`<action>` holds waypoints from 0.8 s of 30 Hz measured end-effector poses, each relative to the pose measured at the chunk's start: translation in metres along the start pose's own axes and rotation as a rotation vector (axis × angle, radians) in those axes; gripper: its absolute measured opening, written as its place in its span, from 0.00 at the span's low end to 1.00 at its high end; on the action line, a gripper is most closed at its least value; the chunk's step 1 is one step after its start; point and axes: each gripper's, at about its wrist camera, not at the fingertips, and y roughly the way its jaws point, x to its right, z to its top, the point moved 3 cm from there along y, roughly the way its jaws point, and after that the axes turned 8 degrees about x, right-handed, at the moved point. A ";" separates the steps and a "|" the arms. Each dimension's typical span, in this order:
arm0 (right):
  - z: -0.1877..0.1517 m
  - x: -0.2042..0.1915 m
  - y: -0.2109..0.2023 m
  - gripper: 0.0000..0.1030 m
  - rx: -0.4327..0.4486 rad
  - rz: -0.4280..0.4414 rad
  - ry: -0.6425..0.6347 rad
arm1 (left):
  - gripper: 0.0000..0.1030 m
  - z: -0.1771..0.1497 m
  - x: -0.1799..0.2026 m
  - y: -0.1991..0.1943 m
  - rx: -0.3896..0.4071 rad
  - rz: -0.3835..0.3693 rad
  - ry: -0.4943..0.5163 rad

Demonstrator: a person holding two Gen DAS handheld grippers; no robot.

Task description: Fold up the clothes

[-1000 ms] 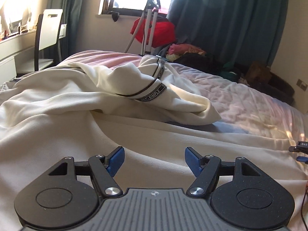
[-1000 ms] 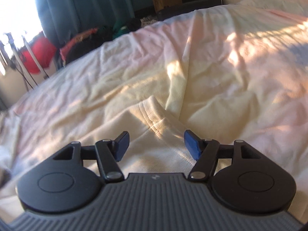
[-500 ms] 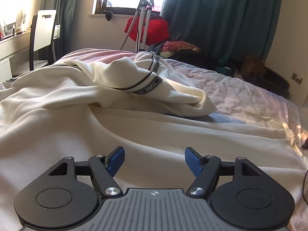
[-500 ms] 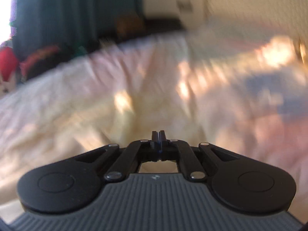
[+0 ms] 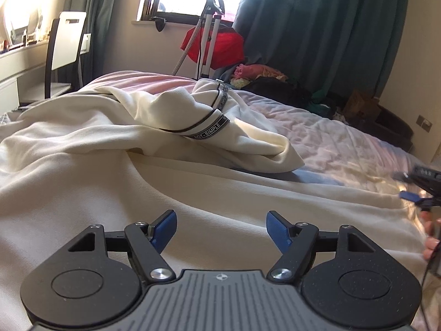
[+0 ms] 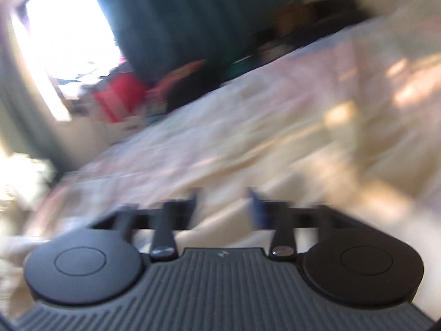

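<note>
A cream garment [image 5: 137, 138] lies rumpled over the bed, with a bunched part wrapped by a black-and-white lettered strap [image 5: 212, 129]. My left gripper [image 5: 222, 218] hovers low over the smooth near part of the cloth. Its blue pads stand wide and its jaws are opening, with nothing between them. My right gripper [image 6: 223, 195] is blurred by motion. Its jaws are opening over cream cloth [image 6: 234, 229], and nothing shows between them. In the left wrist view the right gripper [image 5: 403, 186] shows at the right edge, above the bed cover [image 5: 344, 143].
A person's fingers [image 5: 430, 237] show at the right edge. Beyond the bed stand a white chair [image 5: 66, 44], a metal stand [image 5: 209, 27] with a red bag [image 5: 220, 47], a clothes pile [image 5: 259, 71] and dark curtains [image 5: 317, 27].
My right gripper was open over a ribbed hem, snapped shut half a second ago and now stands open again. Its view has swung and tilted. The left gripper has barely moved.
</note>
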 end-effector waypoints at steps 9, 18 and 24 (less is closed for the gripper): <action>-0.027 -0.130 0.140 0.82 -0.134 0.255 0.135 | 0.80 -0.002 -0.022 0.015 -0.015 -0.069 -0.004; -0.037 -0.200 0.269 0.65 -0.146 0.233 -0.004 | 0.81 -0.016 -0.029 0.060 0.007 -0.134 -0.046; -0.043 -0.211 0.310 0.34 -0.176 0.189 -0.034 | 0.82 -0.019 -0.032 0.070 0.050 -0.134 -0.079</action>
